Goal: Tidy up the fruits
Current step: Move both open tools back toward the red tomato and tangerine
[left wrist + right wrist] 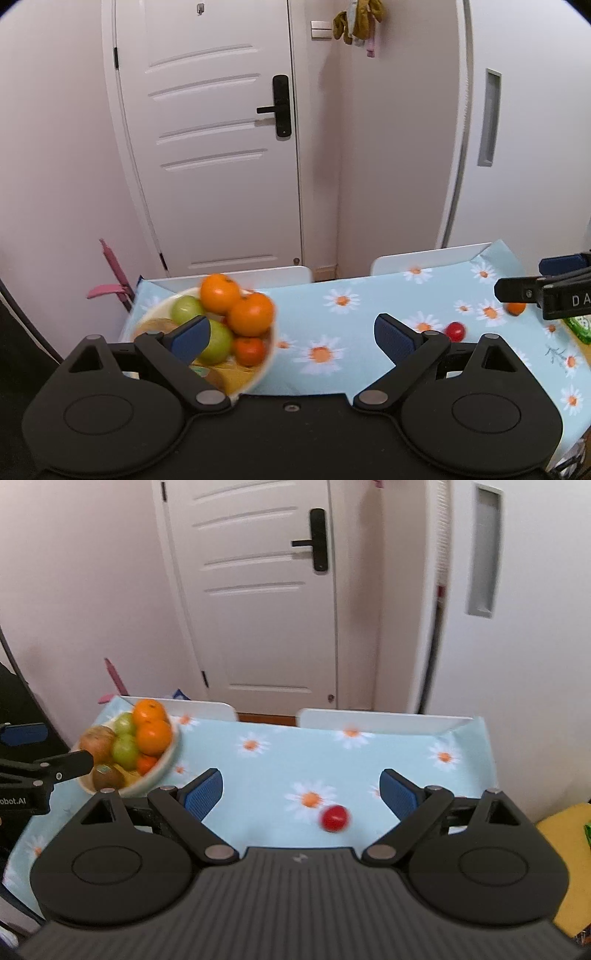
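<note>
Both sets of jaws stand spread wide with nothing between them: the left gripper point(291, 336) fills the lower part of its own view, its blue pads point(192, 338) well apart, and the right gripper point(301, 794) does the same in its view, pads point(205, 794) parted over bare cloth. Under them lies the surface point(266, 775), covered by a light blue cloth printed with white and orange daisies. A white bowl point(264, 363) sits at lower left of the left wrist frame, partly behind the left pad, heaped with fruit: three oranges point(249, 314), two green apples point(219, 341) and some brownish fruit low in the pile. From the right wrist view the same bowl point(164, 766) appears at middle left, near the far left corner of the cloth, with a brown kiwi point(107, 775) at its near edge. A small red fruit point(334, 818) lies loose on the cloth at lower centre of that frame, between the right gripper's pads and nearer the right one, touching neither; in the left wrist view it point(455, 331) shows at right of centre. One more orange point(516, 308) rests on the cloth at the right edge of the left wrist frame, partly hidden by the right gripper's dark finger. Behind the surface stand two white chair backs point(384, 720) and a white door point(258, 590) with a black handle
</note>
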The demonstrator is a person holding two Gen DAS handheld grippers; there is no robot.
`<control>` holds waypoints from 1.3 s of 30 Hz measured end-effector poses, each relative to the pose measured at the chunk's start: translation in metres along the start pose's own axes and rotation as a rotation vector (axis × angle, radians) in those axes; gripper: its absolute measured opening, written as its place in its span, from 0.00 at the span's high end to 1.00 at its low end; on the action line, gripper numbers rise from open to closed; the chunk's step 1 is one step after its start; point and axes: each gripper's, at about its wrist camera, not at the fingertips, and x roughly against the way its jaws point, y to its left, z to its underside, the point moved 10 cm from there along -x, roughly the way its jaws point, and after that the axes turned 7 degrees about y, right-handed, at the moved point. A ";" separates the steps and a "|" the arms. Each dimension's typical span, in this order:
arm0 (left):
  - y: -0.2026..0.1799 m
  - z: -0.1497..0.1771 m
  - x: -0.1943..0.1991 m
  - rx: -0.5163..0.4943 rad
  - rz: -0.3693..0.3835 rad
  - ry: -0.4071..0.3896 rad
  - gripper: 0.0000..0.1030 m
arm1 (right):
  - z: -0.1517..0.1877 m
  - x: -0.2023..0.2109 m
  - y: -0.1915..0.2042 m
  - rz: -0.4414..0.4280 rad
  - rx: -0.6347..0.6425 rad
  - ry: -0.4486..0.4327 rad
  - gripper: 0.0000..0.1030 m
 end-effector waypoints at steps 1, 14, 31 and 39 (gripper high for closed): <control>-0.010 0.001 -0.002 0.004 0.002 0.002 0.05 | 0.003 0.000 -0.010 0.004 -0.005 0.005 0.00; -0.120 0.010 -0.056 -0.041 0.059 0.023 0.05 | 0.035 -0.025 -0.107 0.079 -0.032 0.032 0.00; -0.199 0.037 -0.154 -0.163 0.116 0.102 0.34 | 0.066 -0.089 -0.143 0.118 -0.071 0.056 0.06; -0.205 0.039 -0.173 -0.170 0.125 0.128 0.56 | 0.067 -0.102 -0.147 0.128 -0.091 0.057 0.11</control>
